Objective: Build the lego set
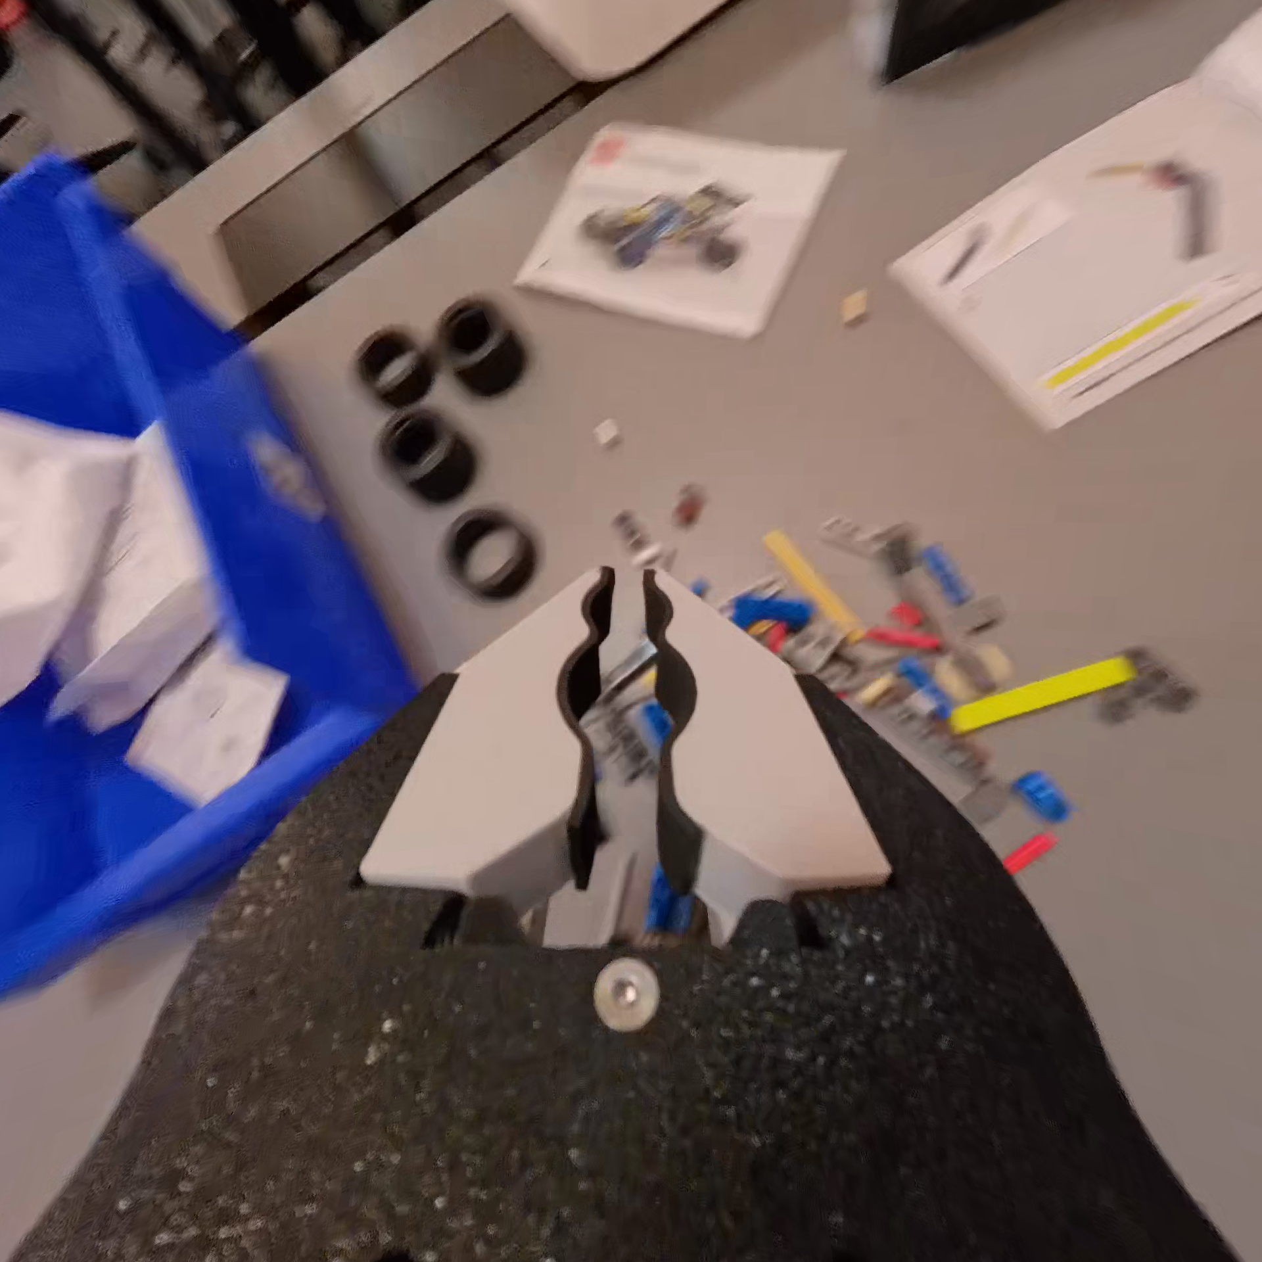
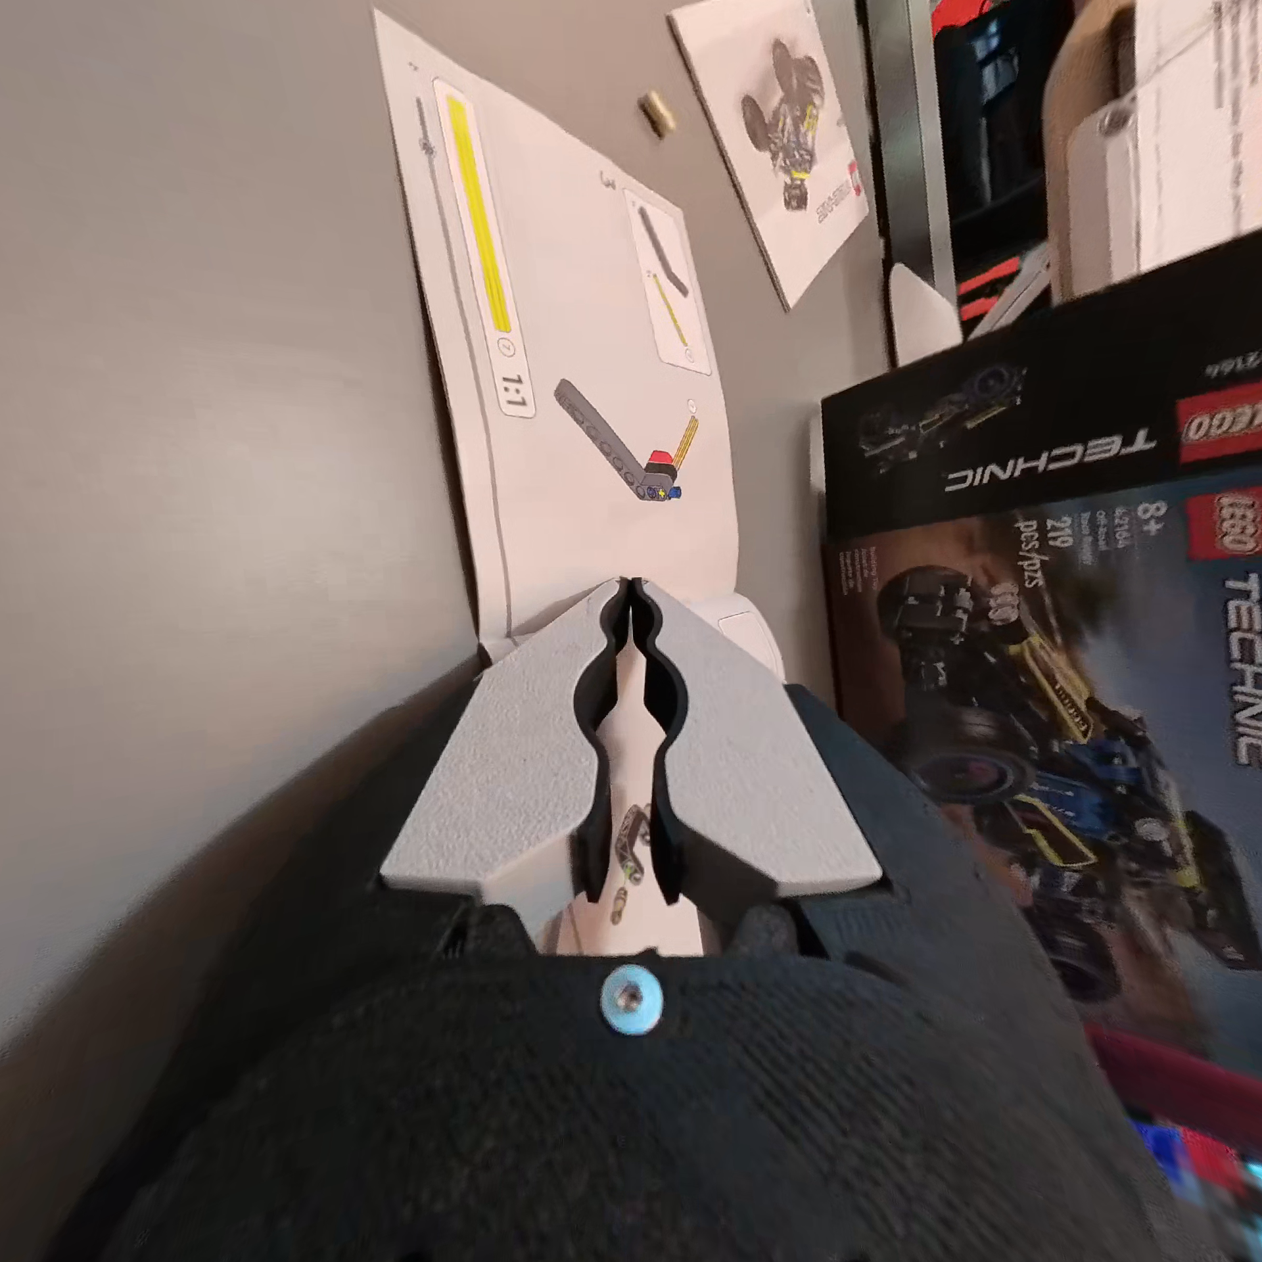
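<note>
- Your grey desk (image 1: 956, 444) carries a blue bin (image 1: 225, 478) at 9 o'clock.
- The set's box (image 2: 1065, 683) sits at 3 o'clock of your right gripper (image 2: 629, 582), whose tips nearly touch, holding nothing, over the open manual (image 2: 580, 341).
- Four black tyres (image 1: 437, 423) lie at 11 o'clock of your left gripper (image 1: 628, 572), slightly parted, empty.
- Loose lego pieces (image 1: 922, 669) lie scattered at 2 o'clock.

We see a grey worktop (image 1: 922, 464). Left claw (image 1: 628, 580): light-grey fingers, black inner pads, speckled black body. To its left, a blue bin (image 1: 225, 478) w/ white paper; just ahead-left, four black tyres (image 1: 437, 437); to its right, loose pieces (image 1: 908, 669) in yellow, blue, red, grey. Right claw (image 2: 632, 584): same grey/black, over a white booklet (image 2: 573, 328) w/ a yellow bar; dark box (image 2: 1024, 614) to its right.
</note>
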Demonstrator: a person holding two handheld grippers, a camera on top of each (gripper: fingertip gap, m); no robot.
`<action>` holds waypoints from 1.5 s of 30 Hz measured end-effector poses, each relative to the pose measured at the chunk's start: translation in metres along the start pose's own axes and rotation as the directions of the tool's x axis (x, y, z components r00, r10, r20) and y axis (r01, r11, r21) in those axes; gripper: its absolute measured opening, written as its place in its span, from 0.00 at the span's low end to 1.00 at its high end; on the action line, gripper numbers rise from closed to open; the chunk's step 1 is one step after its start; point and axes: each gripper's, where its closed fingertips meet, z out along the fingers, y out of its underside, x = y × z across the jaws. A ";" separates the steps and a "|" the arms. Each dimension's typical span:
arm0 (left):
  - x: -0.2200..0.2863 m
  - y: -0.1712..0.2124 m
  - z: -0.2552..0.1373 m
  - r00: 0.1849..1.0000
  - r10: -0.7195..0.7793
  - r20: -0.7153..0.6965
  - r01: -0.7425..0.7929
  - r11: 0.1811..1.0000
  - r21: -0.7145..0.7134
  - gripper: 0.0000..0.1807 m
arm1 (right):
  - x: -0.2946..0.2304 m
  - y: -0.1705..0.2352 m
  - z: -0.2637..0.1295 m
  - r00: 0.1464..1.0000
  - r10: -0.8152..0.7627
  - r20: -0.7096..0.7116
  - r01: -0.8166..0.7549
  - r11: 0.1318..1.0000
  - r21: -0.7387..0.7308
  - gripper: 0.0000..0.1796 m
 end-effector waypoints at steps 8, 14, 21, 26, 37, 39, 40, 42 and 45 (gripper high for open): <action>-0.034 0.073 -0.019 0.992 -0.127 0.025 0.129 0.982 -0.135 0.05 | 0.015 0.014 0.002 0.992 0.123 -0.012 -0.123 0.992 -0.018 0.00; -0.009 0.083 -0.001 0.979 -0.203 0.008 0.202 0.964 -0.176 0.11 | 0.023 -0.003 -0.020 0.971 0.236 -0.047 -0.228 0.964 0.135 0.00; -0.012 0.083 0.018 0.962 -0.268 0.052 0.273 0.947 -0.168 0.10 | 0.032 -0.017 -0.040 0.951 0.308 -0.041 -0.287 0.921 0.265 0.00; -0.016 0.085 0.016 0.971 -0.220 0.097 0.235 0.954 -0.186 0.06 | 0.032 -0.007 -0.046 0.952 0.300 -0.053 -0.277 0.926 0.257 0.00; 0.026 -0.007 -0.019 0.995 0.097 0.014 -0.098 0.988 0.119 0.06 | 0.024 0.000 -0.052 0.968 0.248 -0.040 -0.233 0.947 0.220 0.00; 0.091 -0.028 -0.014 0.952 0.245 -0.183 -0.212 0.960 0.181 0.06 | 0.026 0.003 -0.051 0.962 0.269 -0.037 -0.256 0.945 0.205 0.00; 0.121 -0.033 -0.009 0.918 0.308 -0.251 -0.264 0.945 0.195 0.06 | 0.027 0.006 -0.051 0.960 0.276 -0.044 -0.263 0.946 0.190 0.00; 0.172 -0.036 0.003 0.837 0.415 -0.357 -0.357 0.908 0.217 0.03 | 0.032 0.016 -0.051 0.952 0.297 -0.070 -0.284 0.947 0.152 0.00; 0.218 -0.034 0.024 0.753 0.488 -0.442 -0.447 0.872 0.201 0.03 | 0.030 0.023 -0.052 0.945 0.323 -0.047 -0.314 0.939 0.138 0.00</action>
